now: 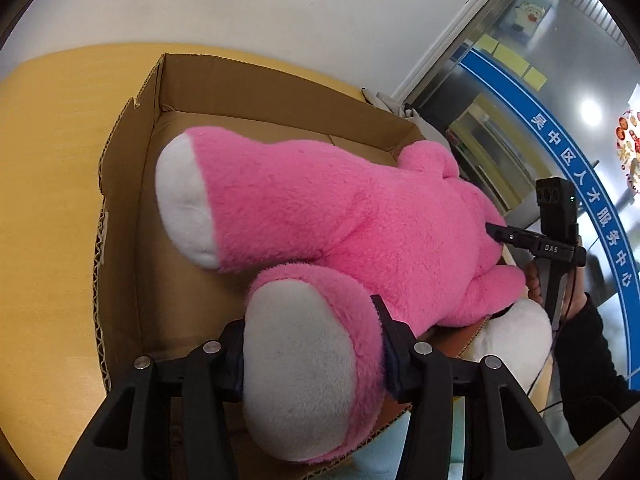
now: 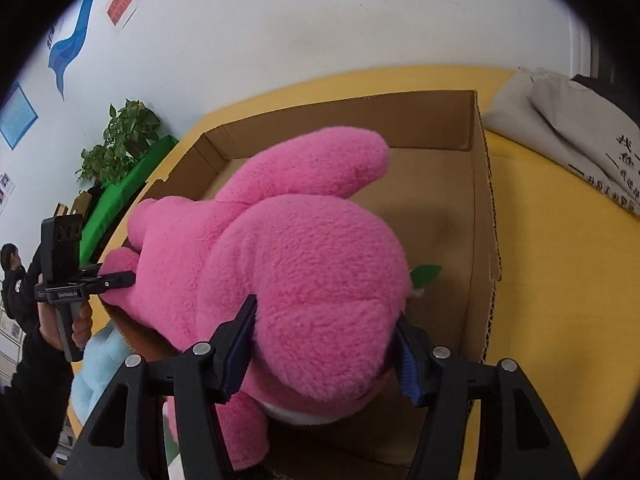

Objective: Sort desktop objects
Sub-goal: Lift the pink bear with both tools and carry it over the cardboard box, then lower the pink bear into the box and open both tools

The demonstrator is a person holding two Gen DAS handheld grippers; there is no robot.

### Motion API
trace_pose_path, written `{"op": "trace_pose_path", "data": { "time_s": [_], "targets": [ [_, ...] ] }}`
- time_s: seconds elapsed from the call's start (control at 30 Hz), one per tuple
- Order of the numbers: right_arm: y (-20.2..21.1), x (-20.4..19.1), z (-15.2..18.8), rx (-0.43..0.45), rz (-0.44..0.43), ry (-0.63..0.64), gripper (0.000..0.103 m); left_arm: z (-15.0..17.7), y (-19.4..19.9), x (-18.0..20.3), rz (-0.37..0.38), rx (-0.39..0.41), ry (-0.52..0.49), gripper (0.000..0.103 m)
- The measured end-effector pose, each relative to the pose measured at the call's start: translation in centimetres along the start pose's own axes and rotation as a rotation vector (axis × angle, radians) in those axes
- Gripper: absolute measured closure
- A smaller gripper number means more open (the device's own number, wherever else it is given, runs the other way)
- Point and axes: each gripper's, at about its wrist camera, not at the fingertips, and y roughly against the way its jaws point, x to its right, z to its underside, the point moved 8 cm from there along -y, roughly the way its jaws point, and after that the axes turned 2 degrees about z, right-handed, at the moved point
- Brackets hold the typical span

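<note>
the pink plush toy [image 1: 320, 216] lies across the open cardboard box [image 1: 132, 184] on the yellow table [image 1: 52, 152], its long axis running from the box's near edge toward the far corner, white-soled feet nearest the left wrist camera. the left gripper [image 1: 312, 356] pinches one foot; the right gripper [image 2: 324, 344] pinches the toy's round head end. only the right view shows a green leaf-shaped piece [image 2: 426, 274] by the box's right wall, a grey folded cloth [image 2: 560, 128] on the table, a potted plant [image 2: 120, 140], and a light blue plush [image 2: 96, 372] beside the box.
</note>
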Motion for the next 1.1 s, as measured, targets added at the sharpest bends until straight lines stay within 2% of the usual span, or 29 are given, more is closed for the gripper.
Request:
{"op": "trace_pose_path", "data": {
  "time_s": [0.13,0.23,0.3,0.33,0.43,0.5,0.57,0.63,0.73,0.8,0.9,0.97,1.1],
  "targets": [
    [-0.1,0.5,0.1,-0.021,0.035,0.014,0.032,-0.7,1.3,0.9,-0.060,0.007,-0.076,0.040],
    [2.3,0.3,-1.1,0.041,0.076,0.070,0.031,-2.3,5.3,1.8,-0.110,0.129,-0.128,0.032],
    [2.9,-0.6,-2.3,0.069,0.086,0.116,0.026,-4.2,7.2,2.5,-0.122,0.201,-0.150,0.019],
    [2.9,-1.3,-3.0,0.075,0.083,0.139,0.026,-4.7,6.9,2.7,-0.115,0.194,-0.151,0.018],
    [2.6,-3.1,-4.8,0.086,0.079,0.203,0.026,-5.6,2.2,3.5,-0.060,0.059,-0.147,0.018],
    [-0.5,-3.0,-4.7,0.002,0.107,0.191,0.026,-5.3,-1.8,3.3,-0.040,-0.062,-0.112,0.019],
    [-3.2,-2.4,-3.7,-0.062,0.162,0.188,0.026,-4.1,-4.6,2.7,-0.111,-0.145,-0.131,0.022],
    [-3.8,-2.1,-3.1,-0.066,0.160,0.169,0.025,-2.8,-5.8,2.3,-0.113,-0.195,-0.119,0.021],
    [-3.1,-2.0,-2.5,-0.065,0.132,0.170,0.025,-2.2,-5.3,2.0,-0.076,-0.199,-0.088,0.021],
    [-2.5,-2.1,-2.6,-0.052,0.122,0.185,0.024,-2.2,-4.5,2.3,-0.089,-0.191,-0.111,0.022],
    [0.1,-2.8,-4.0,0.032,0.104,0.216,0.025,-3.6,-3.0,2.8,-0.094,-0.148,-0.123,0.022],
    [0.8,-2.3,-5.1,0.052,0.088,0.186,0.024,-5.1,-2.4,2.9,-0.105,-0.120,-0.121,0.021],
    [-2.6,0.0,-5.2,-0.051,0.108,0.133,0.024,-6.8,-4.5,1.6,-0.159,-0.165,-0.120,0.021]
  ]
}}
